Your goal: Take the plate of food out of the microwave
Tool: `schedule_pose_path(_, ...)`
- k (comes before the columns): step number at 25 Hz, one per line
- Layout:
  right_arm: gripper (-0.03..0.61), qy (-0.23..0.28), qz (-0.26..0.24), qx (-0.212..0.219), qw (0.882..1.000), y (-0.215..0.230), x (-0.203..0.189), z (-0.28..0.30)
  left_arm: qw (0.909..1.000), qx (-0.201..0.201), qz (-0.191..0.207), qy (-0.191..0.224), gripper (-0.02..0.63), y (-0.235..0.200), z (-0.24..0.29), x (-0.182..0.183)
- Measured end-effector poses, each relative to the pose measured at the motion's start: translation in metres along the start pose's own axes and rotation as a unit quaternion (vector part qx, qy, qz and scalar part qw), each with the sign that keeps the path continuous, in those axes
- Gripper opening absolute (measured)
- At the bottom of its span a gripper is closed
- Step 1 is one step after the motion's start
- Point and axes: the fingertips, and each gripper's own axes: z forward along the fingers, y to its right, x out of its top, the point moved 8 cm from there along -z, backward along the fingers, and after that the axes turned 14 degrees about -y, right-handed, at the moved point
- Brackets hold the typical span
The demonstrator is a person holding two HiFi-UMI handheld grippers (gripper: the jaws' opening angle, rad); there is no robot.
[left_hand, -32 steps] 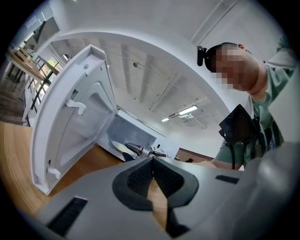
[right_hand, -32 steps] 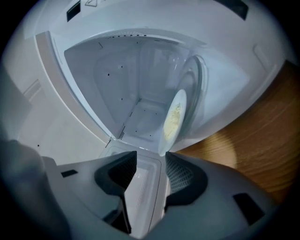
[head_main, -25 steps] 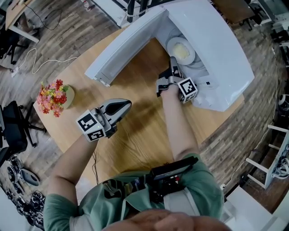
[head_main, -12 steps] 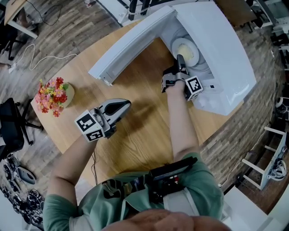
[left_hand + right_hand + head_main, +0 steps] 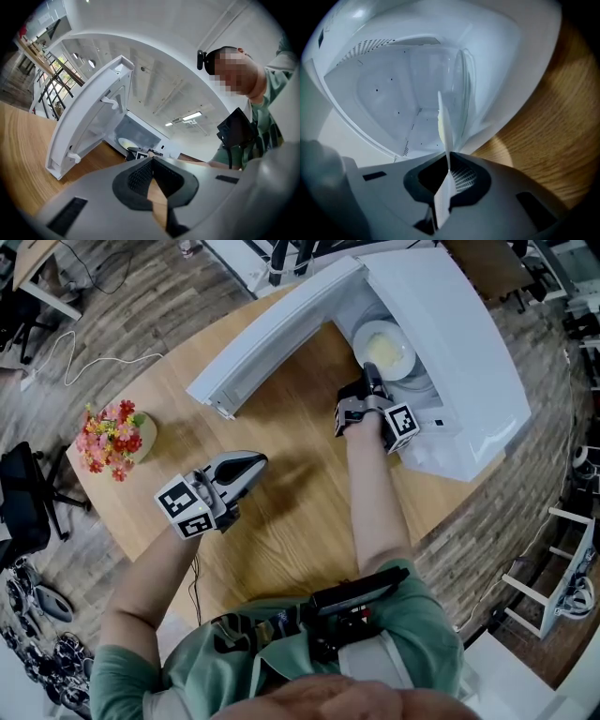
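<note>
1. Head view: a white microwave (image 5: pixel 469 343) stands at the upper right of a round wooden table (image 5: pixel 281 521), its door (image 5: pixel 272 334) swung wide toward the upper left. Inside, a round white plate (image 5: pixel 384 351) carries pale yellow food. A small pot of red and pink flowers (image 5: pixel 112 439) sits at the table's left edge, well apart from both grippers. The right gripper (image 5: pixel 371 373) reaches straight into the opening, forearm stretched up the frame, its tips at the plate's near rim. The left gripper (image 5: pixel 259 462) hovers over bare wood at centre left, pointing toward the door.
2. Left gripper view: the left gripper's (image 5: pixel 151 161) dark ribbed pads meet with nothing between them. Beyond, the door (image 5: pixel 89 126) stands ajar and the plate (image 5: pixel 125 142) shows small in the cavity.
3. Right gripper view: the right gripper (image 5: pixel 448 169) has just been closing and is clamped on the thin plate (image 5: pixel 443 119) rim, seen edge-on. The plate rests on the clear glass turntable (image 5: pixel 458 89) inside the smooth, perforated white cavity; wood grain fills the right.
</note>
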Motion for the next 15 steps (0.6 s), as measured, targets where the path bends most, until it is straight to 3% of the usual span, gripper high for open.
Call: schedule_pose_path(15,0.017,-0.048,0.018,0.043,0.998,-0.010,-0.017,-0.020,0.9998,0.004,0.020,0.004,0.003,0.022,-0.003,0.012)
